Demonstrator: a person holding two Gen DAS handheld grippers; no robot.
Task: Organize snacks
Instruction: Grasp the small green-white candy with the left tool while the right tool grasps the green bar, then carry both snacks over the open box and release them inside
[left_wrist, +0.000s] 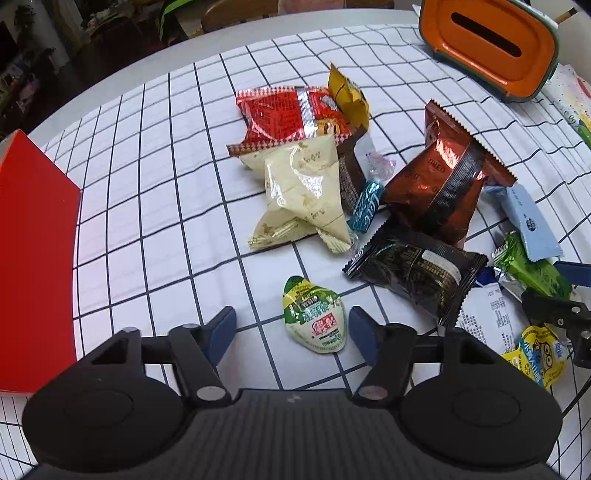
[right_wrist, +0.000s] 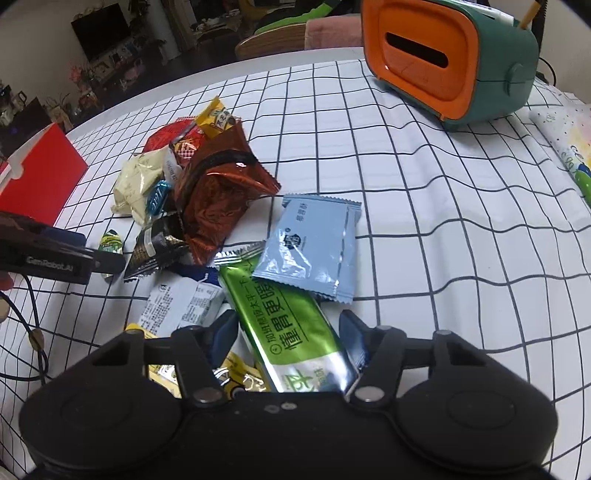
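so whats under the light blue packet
One corner of the light blue packet lies on the green packet; its far end leans against the brown bag. Anything else beneath it is hidden.

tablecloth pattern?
The tablecloth is white with a dark thin-line grid; the right wrist view shows it best.

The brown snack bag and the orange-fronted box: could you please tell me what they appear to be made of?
The brown snack bag looks like metallised plastic film: coppery glare, sharp crinkles, serrated seal edges. The orange-fronted box looks like moulded hard plastic with a smooth semi-gloss finish, rounded corners and a soft highlight.
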